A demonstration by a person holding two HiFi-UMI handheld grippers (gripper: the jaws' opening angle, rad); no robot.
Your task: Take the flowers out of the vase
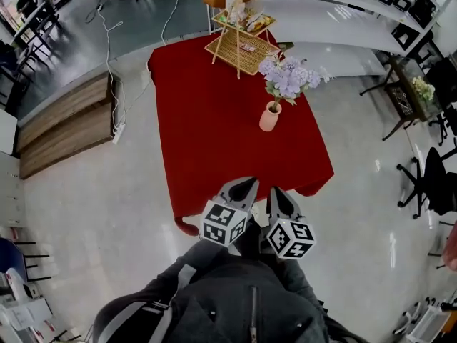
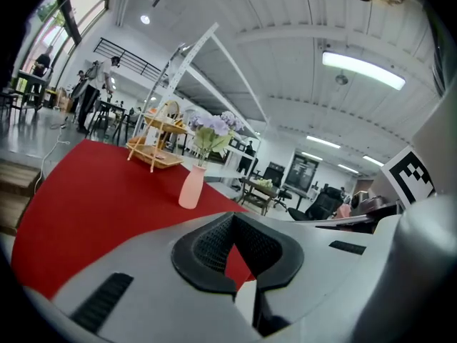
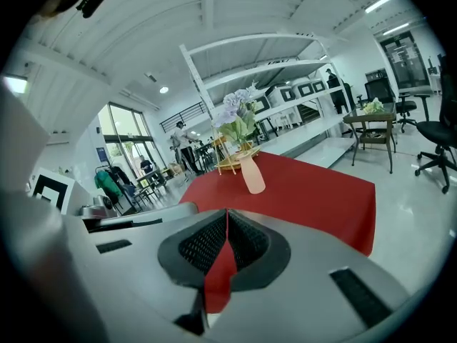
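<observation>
Both tools sat at the near end of the bench (image 1: 207, 127), side by side and well short of the work. The left tool (image 2: 233, 233) had its jaws drawn together at the tips with nothing between them. The right tool (image 3: 226, 227) was the same, closed and empty. Only a sliver of the red cloth showed behind each set of pads.

The vase (image 1: 270, 117), small, pale pink and narrow, stood upright on the far right part of the bench. The flowers (image 1: 288, 76) were still in it, a wide lilac bunch with green leaves leaning out over the neck. A bamboo rack (image 1: 241, 40) stood at the far end, just behind and to the left of the blooms.

The main risk I judged was the vase itself. It looked light and top-heavy, so a pull on the stems without the other tool steadying the body could lift it, or tip it toward the right edge and onto the floor (image 1: 357, 191). Neither tool could take anything until its jaws opened, and a closed tip pushed in would only knock the vase over. Too hard a pinch on the thin stems might crush them. Too loose a grip, or one taken on the blooms, might strip petals. Drawing the bunch out to the far left could catch it on the rack.
</observation>
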